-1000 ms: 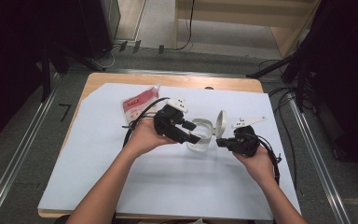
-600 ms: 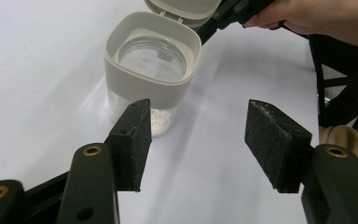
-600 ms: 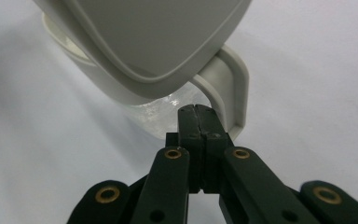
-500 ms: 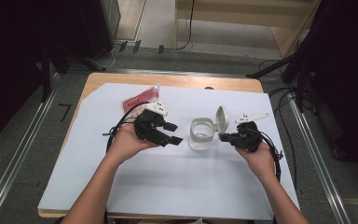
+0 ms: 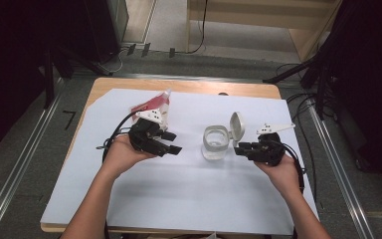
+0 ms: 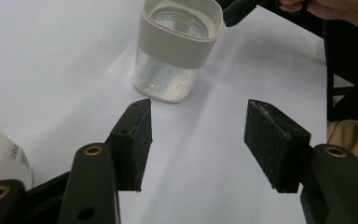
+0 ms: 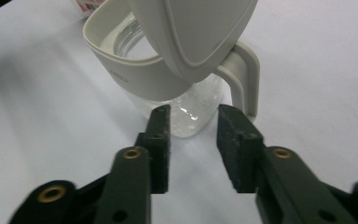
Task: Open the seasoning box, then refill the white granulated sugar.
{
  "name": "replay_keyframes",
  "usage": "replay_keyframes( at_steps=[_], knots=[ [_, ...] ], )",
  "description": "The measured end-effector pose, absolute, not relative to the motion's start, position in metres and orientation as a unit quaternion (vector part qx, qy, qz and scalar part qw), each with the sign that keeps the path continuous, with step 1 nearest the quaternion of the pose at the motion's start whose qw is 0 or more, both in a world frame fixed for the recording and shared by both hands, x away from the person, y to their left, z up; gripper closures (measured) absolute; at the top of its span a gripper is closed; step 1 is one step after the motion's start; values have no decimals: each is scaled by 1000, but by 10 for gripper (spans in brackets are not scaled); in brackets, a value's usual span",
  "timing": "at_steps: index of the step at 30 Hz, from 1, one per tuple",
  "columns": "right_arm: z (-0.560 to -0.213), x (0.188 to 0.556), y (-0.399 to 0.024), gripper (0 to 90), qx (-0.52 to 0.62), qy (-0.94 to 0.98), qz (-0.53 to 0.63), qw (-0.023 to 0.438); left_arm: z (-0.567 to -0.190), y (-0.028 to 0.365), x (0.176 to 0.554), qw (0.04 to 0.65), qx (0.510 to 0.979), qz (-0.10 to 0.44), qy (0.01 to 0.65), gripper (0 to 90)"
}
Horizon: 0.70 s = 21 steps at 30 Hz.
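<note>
left gripper [image 5: 171,143] hovering left of centre, fingers apart and empty | jar [image 5: 215,142] standing upright at centre of the white desk [image 5: 179,199], lid [image 5: 237,127] flipped up on its right | right gripper [image 5: 239,148] sitting nearer, just right of the jar, fingers having just been opening, nothing between them

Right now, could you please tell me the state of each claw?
Left claw: open, empty.
Right claw: open, just been opening, nothing between, beside the jar.

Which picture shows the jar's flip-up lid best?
The right gripper view: the lid stands open, close up. The high view shows it small, upright behind the jar. The left gripper view shows the jar's collar, not the lid.
</note>
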State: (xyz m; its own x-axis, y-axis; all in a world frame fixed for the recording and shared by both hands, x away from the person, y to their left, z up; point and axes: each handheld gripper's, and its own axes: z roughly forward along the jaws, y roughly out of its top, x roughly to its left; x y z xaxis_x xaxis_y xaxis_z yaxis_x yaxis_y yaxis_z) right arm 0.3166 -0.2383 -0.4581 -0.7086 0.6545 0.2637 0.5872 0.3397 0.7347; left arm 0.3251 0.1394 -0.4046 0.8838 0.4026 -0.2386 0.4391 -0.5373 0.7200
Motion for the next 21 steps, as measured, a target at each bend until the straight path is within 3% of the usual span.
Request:
replay_keyframes(
  at_steps=[11,21],
  knots=[
    [-454,308,-244,427,367,810,455,54,-404,152,325,398,883,-13,247,425],
    [-452,293,-247,414,362,813,453,44,-401,172,321,401,879,-11,257,430]
  ],
)
